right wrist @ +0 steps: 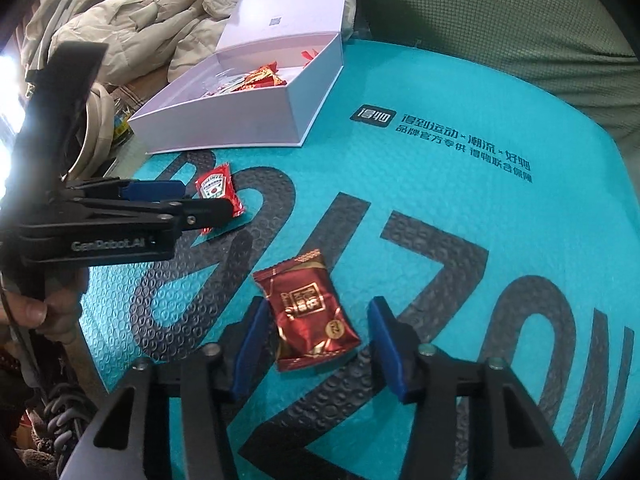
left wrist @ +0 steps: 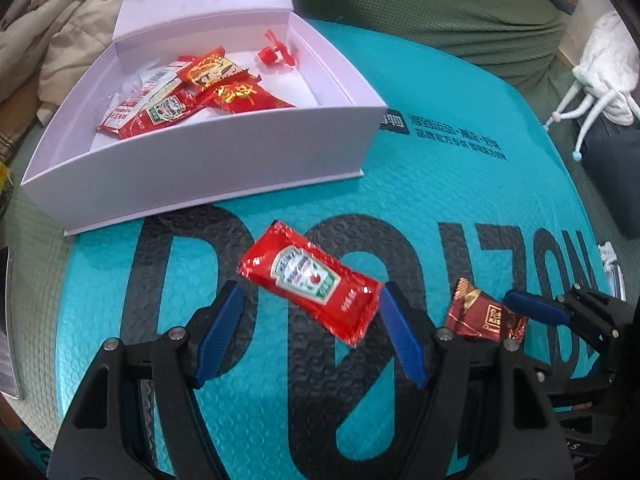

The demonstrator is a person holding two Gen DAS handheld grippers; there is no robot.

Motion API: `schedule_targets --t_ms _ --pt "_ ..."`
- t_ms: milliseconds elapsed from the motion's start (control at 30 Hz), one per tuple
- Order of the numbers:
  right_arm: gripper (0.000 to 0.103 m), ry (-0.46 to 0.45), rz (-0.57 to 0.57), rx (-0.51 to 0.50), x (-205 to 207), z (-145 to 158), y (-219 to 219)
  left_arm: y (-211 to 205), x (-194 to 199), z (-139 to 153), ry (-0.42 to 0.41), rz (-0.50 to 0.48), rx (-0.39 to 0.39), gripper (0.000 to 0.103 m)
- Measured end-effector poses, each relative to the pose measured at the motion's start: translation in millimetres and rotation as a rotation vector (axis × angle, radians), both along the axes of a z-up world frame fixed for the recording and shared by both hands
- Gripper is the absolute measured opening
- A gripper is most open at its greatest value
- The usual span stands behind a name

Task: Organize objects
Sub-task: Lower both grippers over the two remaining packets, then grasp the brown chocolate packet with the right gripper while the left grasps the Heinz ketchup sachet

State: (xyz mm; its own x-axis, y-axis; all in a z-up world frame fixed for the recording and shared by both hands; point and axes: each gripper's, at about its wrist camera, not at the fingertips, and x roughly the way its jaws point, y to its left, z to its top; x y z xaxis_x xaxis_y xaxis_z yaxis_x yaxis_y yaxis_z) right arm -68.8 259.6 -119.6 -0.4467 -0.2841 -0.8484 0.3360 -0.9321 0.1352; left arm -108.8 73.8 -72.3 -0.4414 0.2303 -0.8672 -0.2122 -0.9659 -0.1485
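A red ketchup packet (left wrist: 310, 283) lies on the teal mat between the blue pads of my open left gripper (left wrist: 310, 300); it also shows in the right wrist view (right wrist: 218, 192). A dark red candy wrapper (right wrist: 310, 312) lies between the pads of my open right gripper (right wrist: 318, 318), and it shows in the left wrist view (left wrist: 482, 316). The open white box (left wrist: 208, 168) behind holds several red packets (left wrist: 192, 92). Neither gripper holds anything.
The teal bubble mat (right wrist: 460, 208) with black lettering lies on a green cover. A beige jacket (right wrist: 132, 28) is heaped at the far left behind the box (right wrist: 240, 120). A white drawstring pouch (left wrist: 604, 68) lies at the right.
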Motion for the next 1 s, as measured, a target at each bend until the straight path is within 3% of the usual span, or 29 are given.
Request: schedule_targets --t_ms 267,400,433,633,1000 --pt "0.046 0.004 0.0 -0.007 -2.8 -1.7 0.7 13.1 -7.8 -5.1 0.032 0.02 -0.073 0.07" --pt "0.047 0.02 0.004 0.016 -0.4 -2.5 -2.5 10.9 -0.8 -5.7 0.055 0.017 -0.07 0.069" --pt "0.047 0.024 0.004 0.022 0.6 -2.7 -3.2 9.1 0.7 -5.5 0.059 0.017 -0.063 0.068" --pt "0.047 0.035 -0.004 0.024 5.7 -2.8 -2.2 -5.8 7.8 -2.5 0.065 0.046 -0.047 0.034" --pt "0.041 0.039 -0.003 0.004 20.6 -1.6 0.6 0.4 37.2 -1.7 0.025 -0.01 -0.002 0.032"
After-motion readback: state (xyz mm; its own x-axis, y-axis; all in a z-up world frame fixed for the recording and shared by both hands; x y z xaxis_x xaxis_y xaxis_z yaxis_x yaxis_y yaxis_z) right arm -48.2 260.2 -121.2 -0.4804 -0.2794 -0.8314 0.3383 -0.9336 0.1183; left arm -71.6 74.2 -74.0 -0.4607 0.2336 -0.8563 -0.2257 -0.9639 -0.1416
